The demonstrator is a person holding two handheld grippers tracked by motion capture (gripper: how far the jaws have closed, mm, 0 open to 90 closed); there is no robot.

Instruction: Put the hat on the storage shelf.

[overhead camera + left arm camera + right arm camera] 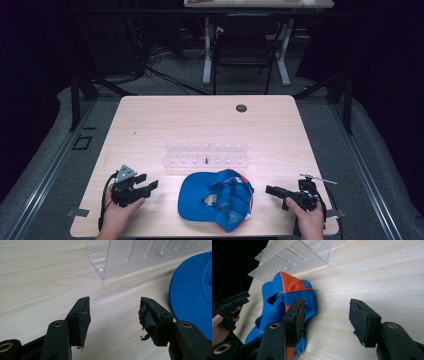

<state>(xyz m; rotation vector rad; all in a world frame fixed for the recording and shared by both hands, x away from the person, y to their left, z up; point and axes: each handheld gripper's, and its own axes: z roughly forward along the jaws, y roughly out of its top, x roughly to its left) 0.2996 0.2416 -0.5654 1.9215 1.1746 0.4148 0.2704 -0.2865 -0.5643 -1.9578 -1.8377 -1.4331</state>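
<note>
We see no words to read on the soft blue cap (216, 199) with an orange patch, lying near the counter (200, 120) front edge between our left tongs (150, 187) and right tongs (270, 190), both spread wide and holding nothing, just before a clear plastic rack (206, 154).

A cap (216, 199) lies near the front edge of the worktop (150, 120), just in front of a slotted rack (206, 154) standing at mid-worktop. The left claw (145, 186) sits to the cap's left, the right claw (272, 190) to its right, both apart from it. A chair (243, 50) stands behind the worktop.
</note>
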